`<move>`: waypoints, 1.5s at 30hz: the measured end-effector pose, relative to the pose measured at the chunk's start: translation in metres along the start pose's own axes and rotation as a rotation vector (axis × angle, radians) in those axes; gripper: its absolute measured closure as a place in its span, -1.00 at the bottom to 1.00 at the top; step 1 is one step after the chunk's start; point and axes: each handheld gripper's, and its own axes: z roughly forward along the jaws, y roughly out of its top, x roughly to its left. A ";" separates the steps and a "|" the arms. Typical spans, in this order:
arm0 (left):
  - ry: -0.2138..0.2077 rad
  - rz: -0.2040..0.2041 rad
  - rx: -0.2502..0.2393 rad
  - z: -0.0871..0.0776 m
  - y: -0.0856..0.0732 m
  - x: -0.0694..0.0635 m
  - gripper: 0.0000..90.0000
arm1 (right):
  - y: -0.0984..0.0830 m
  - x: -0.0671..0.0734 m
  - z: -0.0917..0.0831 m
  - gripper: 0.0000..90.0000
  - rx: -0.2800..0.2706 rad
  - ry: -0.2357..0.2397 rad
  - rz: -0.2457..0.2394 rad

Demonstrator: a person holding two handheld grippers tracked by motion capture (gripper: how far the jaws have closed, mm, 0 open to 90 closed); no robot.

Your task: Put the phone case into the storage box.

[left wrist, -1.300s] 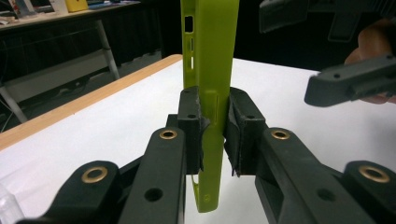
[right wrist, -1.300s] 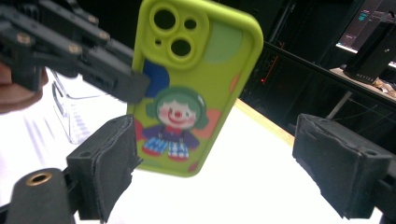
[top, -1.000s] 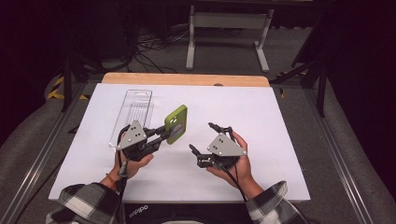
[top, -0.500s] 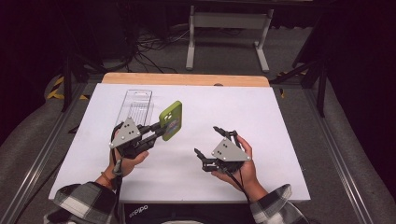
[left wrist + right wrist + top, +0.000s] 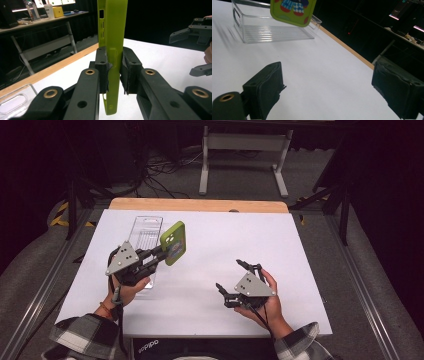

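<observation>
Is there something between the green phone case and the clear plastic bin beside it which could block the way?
Nothing visible stands between them. The left gripper holds the green phone case up in the air, next to the clear bin, whose top is open. The right gripper is open and far from both.

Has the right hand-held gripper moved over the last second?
Yes. The right hand-held gripper has drawn back toward the person's edge of the table and slightly rightward, away from the green phone case. It is open.

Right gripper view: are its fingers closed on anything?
No, the right gripper has its fingers spread wide apart with bare white table between them.
</observation>
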 end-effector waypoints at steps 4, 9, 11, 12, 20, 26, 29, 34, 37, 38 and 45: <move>0.010 0.002 0.000 -0.005 0.001 0.006 0.73 | -0.004 -0.001 -0.002 -0.76 0.013 -0.005 -0.001; 0.014 -0.004 -0.002 -0.010 0.001 0.014 0.73 | -0.009 -0.004 -0.004 -0.76 0.022 -0.008 0.005; 0.011 -0.012 0.002 -0.012 0.000 0.016 0.73 | -0.010 -0.004 -0.005 -0.76 0.027 -0.010 0.007; 0.018 -0.012 -0.005 -0.012 0.000 0.017 0.73 | -0.011 -0.004 -0.005 -0.76 0.028 -0.009 0.008; 0.042 -0.005 0.010 -0.019 -0.003 0.027 0.73 | -0.012 -0.006 -0.005 -0.76 0.024 -0.008 0.014; 0.061 -0.016 0.009 -0.026 -0.005 0.039 0.73 | -0.013 -0.007 -0.004 -0.76 0.030 -0.006 0.014; 0.071 -0.023 0.011 -0.030 -0.007 0.045 0.73 | -0.013 -0.007 -0.003 -0.76 0.034 -0.004 0.015; 0.082 -0.026 0.028 -0.032 -0.010 0.053 0.73 | -0.014 -0.007 -0.002 -0.76 0.037 0.000 0.012; 0.093 -0.014 0.057 -0.032 -0.015 0.060 0.73 | -0.014 -0.007 -0.002 -0.76 0.038 0.002 0.009; 0.093 -0.020 0.060 -0.032 -0.017 0.063 0.73 | -0.014 -0.006 -0.001 -0.76 0.040 0.002 0.011; 0.088 -0.025 0.091 -0.026 -0.029 0.075 0.72 | -0.015 -0.004 0.002 -0.76 0.059 0.005 -0.001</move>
